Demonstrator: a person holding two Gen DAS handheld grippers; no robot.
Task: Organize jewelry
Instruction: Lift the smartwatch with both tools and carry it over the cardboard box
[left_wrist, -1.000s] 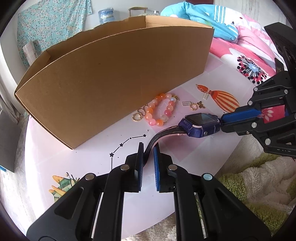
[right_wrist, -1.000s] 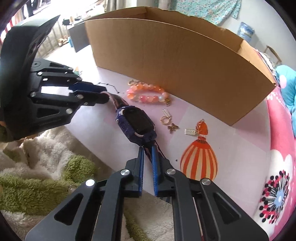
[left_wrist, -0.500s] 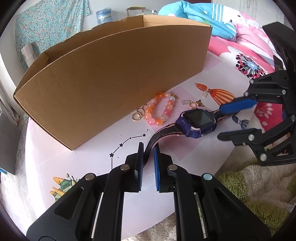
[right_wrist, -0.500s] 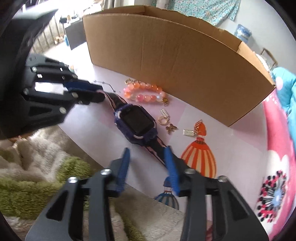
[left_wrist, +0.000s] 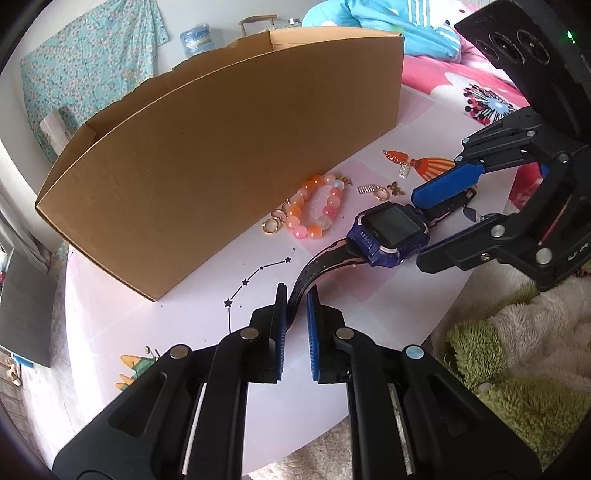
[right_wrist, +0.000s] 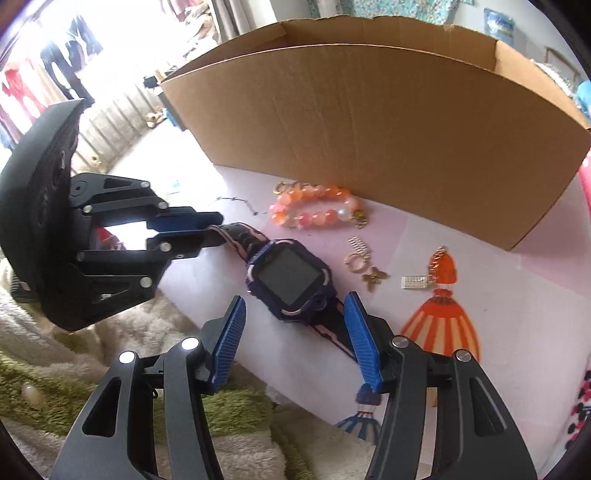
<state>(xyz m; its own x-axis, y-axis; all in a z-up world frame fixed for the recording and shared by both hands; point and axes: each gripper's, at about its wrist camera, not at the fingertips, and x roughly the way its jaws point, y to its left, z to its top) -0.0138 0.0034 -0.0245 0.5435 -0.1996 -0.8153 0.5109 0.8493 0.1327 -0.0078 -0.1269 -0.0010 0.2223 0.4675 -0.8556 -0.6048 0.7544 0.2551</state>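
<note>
watch strap pinched left, right jaws spreading

while my left gripper (left_wrist: 295, 295) tilts down, pinching the watch (left_wrist: 391, 234) strap, my right gripper (right_wrist: 295, 325) is opening astride the other strap, pads clear. the watch lies on the pink table (left_wrist: 147, 314); beyond, bead bracelet (left_wrist: 317, 206), then cardboard box (left_wrist: 221, 147).

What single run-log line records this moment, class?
left gripper: shut on watch strap | right gripper: jaws opening, off watch | watch: on table, outside box

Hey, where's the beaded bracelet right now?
The beaded bracelet lies on the table by the cardboard box, just beyond the blue watch.
</note>
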